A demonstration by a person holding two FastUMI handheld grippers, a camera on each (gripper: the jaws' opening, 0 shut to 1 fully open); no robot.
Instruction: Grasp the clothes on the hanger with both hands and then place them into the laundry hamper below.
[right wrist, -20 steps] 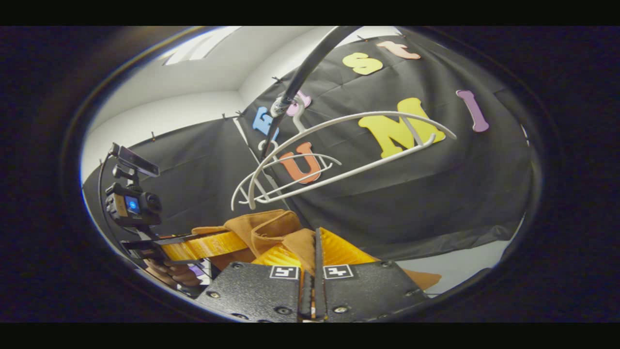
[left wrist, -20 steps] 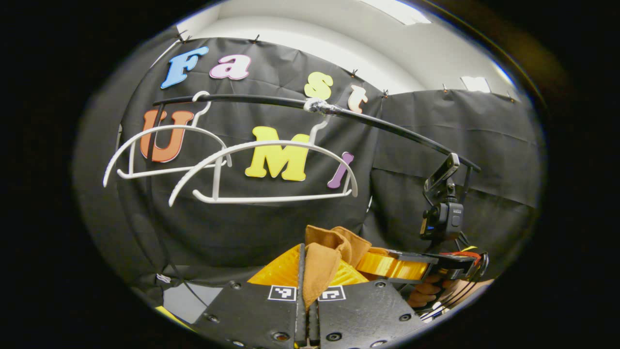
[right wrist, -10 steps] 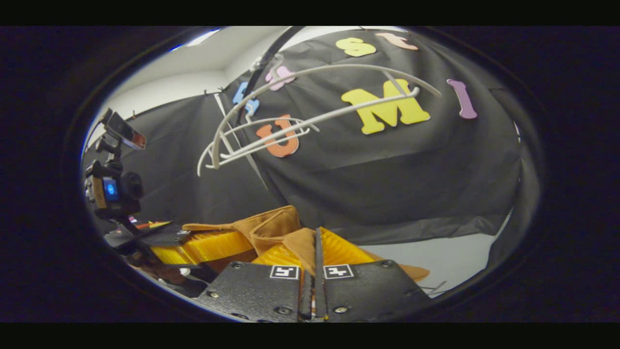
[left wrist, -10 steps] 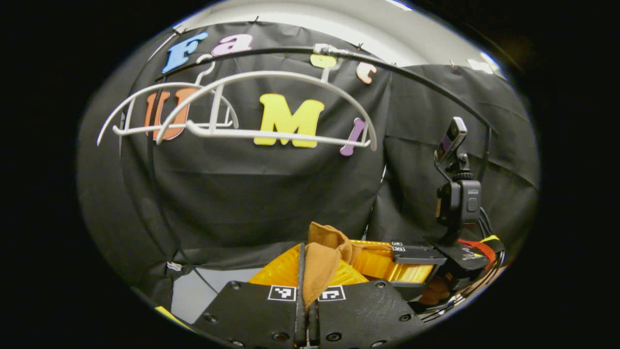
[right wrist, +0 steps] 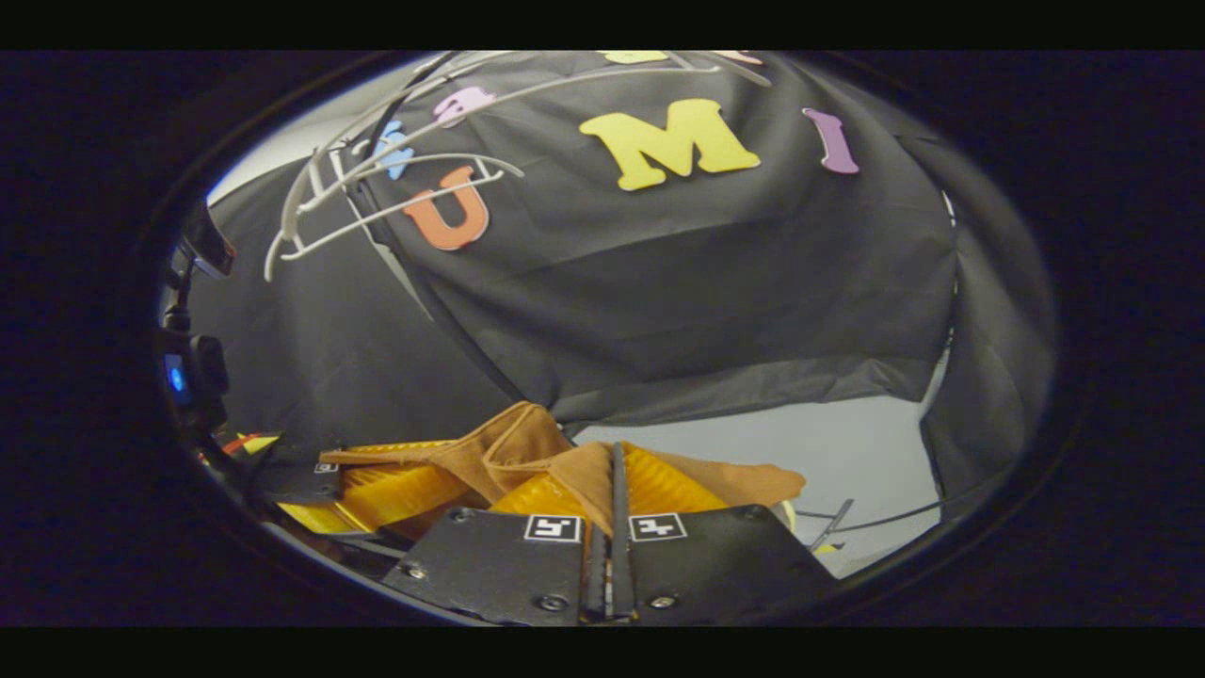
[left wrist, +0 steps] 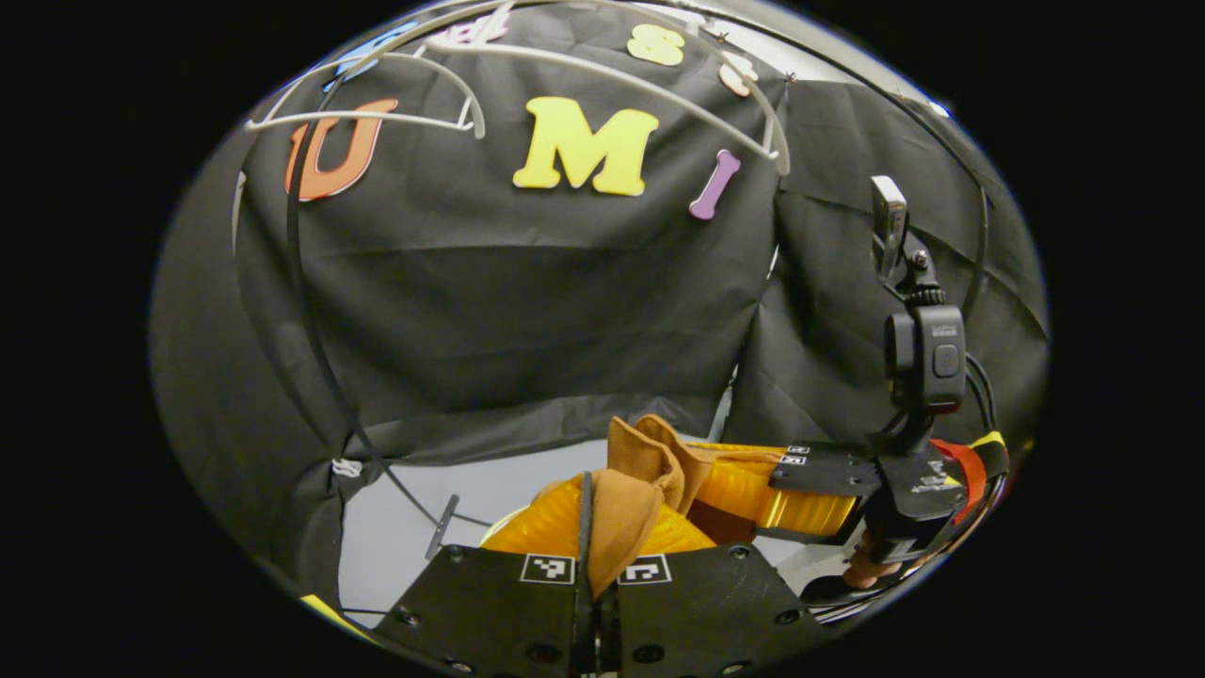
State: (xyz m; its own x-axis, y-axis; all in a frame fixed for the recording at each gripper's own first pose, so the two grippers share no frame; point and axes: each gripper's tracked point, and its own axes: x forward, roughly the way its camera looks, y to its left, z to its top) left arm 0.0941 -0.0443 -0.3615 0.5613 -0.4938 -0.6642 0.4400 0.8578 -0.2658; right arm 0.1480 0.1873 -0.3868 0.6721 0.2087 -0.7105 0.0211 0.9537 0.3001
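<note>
A brown garment is bunched between my two grippers, off the hangers. In the left gripper view my left gripper is shut on a fold of it at the bottom centre. My right gripper comes in from the right at the same height, its fingers closed on the same cloth. In the right gripper view the right gripper pinches the brown garment, whose loose flap hangs to the right. The left gripper holds the cloth at the lower left. The grippers are close together, far below the hangers.
Two bare white hangers hang from a black rail at the top. A thin black rack leg runs down the left side. Pale grey floor lies below the cloth wall. A hand holds the right gripper.
Both grippers have gone down together with the brown garment still in them. The hangers have slid to the top of both views, and more grey floor shows below.
</note>
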